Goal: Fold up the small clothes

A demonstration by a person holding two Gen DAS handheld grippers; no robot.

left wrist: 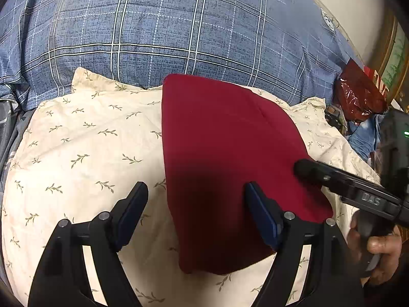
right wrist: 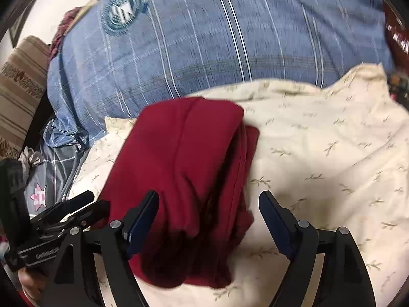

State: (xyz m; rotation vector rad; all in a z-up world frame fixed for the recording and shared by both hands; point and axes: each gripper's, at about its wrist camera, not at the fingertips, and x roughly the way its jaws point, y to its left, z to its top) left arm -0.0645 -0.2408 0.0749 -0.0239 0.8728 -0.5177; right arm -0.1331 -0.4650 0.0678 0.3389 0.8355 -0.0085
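A dark red folded garment (left wrist: pixel 219 158) lies flat on a cream leaf-print pillow (left wrist: pixel 84 138). My left gripper (left wrist: pixel 196 197) is open just above it and straddles the garment's left edge, with one pad over the cloth and the other over the pillow. A finger (left wrist: pixel 319 174) of the right gripper rests at the garment's right side, with a hand behind it. In the right wrist view the red garment (right wrist: pixel 184 153) shows stacked layers along its right edge. My right gripper (right wrist: pixel 209 202) stands open over its near end, the pads not pressing on it. The left gripper (right wrist: pixel 74 207) shows at the left.
A big blue plaid pillow (left wrist: pixel 179 30) rises behind the cream pillow (right wrist: pixel 319 153). A shiny red bag (left wrist: pixel 358 92) and blue clutter sit at the right. A brown striped cushion (right wrist: pixel 20 92) and a grey cloth with a pink star (right wrist: pixel 43 192) lie at the left.
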